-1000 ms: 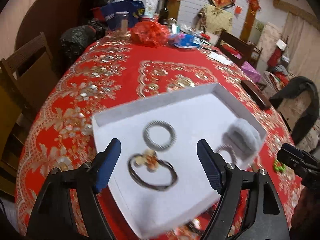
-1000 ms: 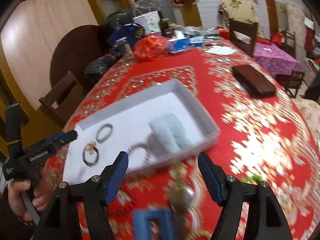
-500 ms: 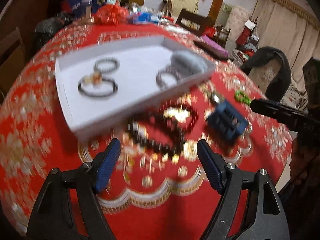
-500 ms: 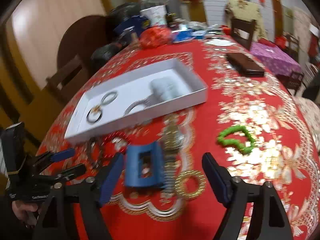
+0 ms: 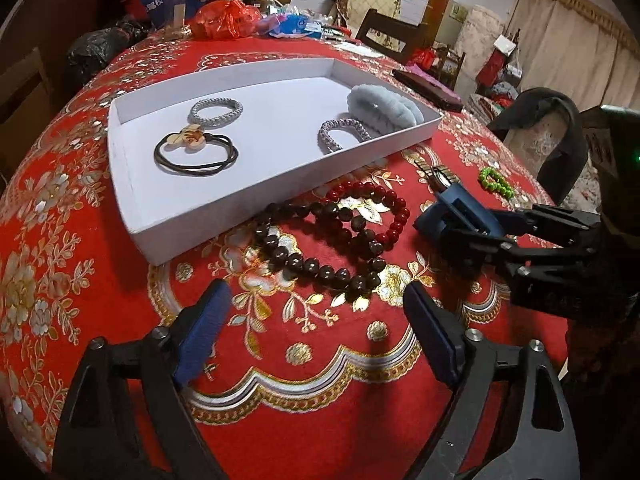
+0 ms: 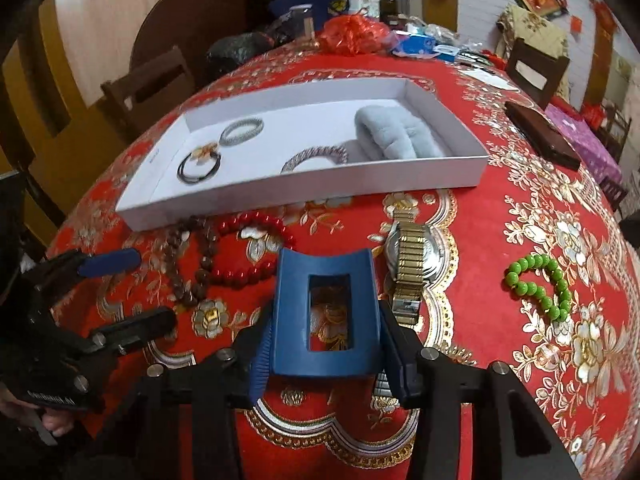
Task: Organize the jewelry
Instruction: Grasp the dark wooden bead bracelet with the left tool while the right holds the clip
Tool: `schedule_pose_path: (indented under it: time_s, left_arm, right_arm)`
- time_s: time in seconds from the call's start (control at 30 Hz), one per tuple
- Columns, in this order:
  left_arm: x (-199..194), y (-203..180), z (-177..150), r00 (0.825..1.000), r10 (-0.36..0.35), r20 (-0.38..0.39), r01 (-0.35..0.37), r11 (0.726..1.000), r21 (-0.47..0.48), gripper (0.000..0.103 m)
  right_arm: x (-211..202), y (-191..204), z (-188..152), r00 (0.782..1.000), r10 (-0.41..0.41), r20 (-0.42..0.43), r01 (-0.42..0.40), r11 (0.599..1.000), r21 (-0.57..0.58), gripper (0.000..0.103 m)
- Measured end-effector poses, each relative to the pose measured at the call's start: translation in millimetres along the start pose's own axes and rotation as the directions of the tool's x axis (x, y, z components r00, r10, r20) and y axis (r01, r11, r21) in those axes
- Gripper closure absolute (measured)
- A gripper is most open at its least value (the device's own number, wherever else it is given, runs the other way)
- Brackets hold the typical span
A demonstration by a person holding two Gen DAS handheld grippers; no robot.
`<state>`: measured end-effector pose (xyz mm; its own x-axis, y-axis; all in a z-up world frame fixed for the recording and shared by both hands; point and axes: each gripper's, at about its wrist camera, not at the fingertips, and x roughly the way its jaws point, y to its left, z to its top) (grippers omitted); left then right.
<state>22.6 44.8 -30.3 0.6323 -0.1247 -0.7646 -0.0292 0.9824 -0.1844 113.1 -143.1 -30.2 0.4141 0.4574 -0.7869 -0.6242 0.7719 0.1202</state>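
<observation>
- Since a second ago both views have swung off the white tray (image 6: pixel 304 196) down to the loose pieces on the worktop; my right gripper (image 6: pixel 324 354) has just been closing onto the blue hair claw (image 6: pixel 326 312).
- My left gripper (image 5: pixel 316 340) has opened wider and holds nothing, just short of the dark bead necklace (image 5: pixel 320 248).
- I'd squeeze the claw evenly before lifting.
- It's glossy, boxy, with a window, in front of the tray.

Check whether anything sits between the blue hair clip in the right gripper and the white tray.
Yes. The gold watch and the red bead bracelet lie on the tablecloth between the blue hair clip, held by the right gripper, and the white tray. The tray's near wall also has to be cleared, so lifting the clip over looks safest.
</observation>
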Motion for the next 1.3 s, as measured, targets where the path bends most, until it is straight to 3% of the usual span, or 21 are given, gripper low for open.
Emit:
schedule_pose_path:
  time_s: [0.2, 0.33, 0.4, 0.43, 0.5, 0.57, 0.6, 0.97, 1.3]
  left_arm:
    - [14.6, -9.1, 14.9, 0.998, 0.059, -0.030, -0.059, 0.998, -0.012, 0.013]
    - [17.5, -10.2, 15.1, 0.996, 0.093, -0.007, -0.093, 0.996, -0.009, 0.014]
    - [15.5, -8.5, 14.5, 0.994, 0.107, 0.008, -0.107, 0.994, -0.009, 0.037]
    - [14.5, -7.2, 14.0, 0.994, 0.110, 0.014, -0.110, 0.994, -0.007, 0.042]
    - [11.9, -2.8, 12.0, 0.994, 0.104, 0.028, -0.104, 0.995, -0.006, 0.071]
    - [8.8, 5.0, 9.6, 0.996, 0.084, 0.037, -0.083, 0.996, -0.029, 0.085]
    - [7.2, 9.3, 8.2, 0.997, 0.071, 0.039, -0.069, 0.997, -0.045, 0.087]
    - [-15.9, 10.5, 0.4, 0.996, -0.008, 0.086, 0.015, 0.997, -0.081, 0.087]
    - [-34.5, -7.7, 12.8, 0.996, 0.044, 0.076, -0.040, 0.998, -0.055, 0.087]
  right_arm:
    - [-4.1, 0.5, 1.1, 1.000, 0.001, 0.014, -0.001, 1.000, 0.002, 0.057]
    - [-5.5, 0.4, -0.5, 1.000, 0.002, 0.014, -0.002, 1.000, -0.001, 0.057]
    - [-6.2, -1.6, -0.3, 1.000, 0.002, 0.017, -0.002, 1.000, 0.006, 0.057]
    - [-6.8, -2.1, -0.6, 1.000, 0.002, 0.019, -0.002, 1.000, 0.009, 0.057]
    - [-9.0, -2.7, -0.1, 1.000, 0.008, 0.029, -0.009, 1.000, 0.016, 0.057]
    - [-11.6, -1.3, 0.5, 0.999, 0.015, 0.040, -0.016, 1.000, 0.014, 0.058]
    - [-13.0, -0.6, 0.8, 0.999, 0.019, 0.047, -0.020, 1.000, 0.013, 0.058]
    - [-22.7, 1.5, 5.1, 0.995, 0.025, 0.099, -0.028, 0.999, 0.021, 0.058]
    - [-32.1, 5.6, 4.2, 0.991, 0.030, 0.127, -0.033, 0.999, 0.020, 0.058]
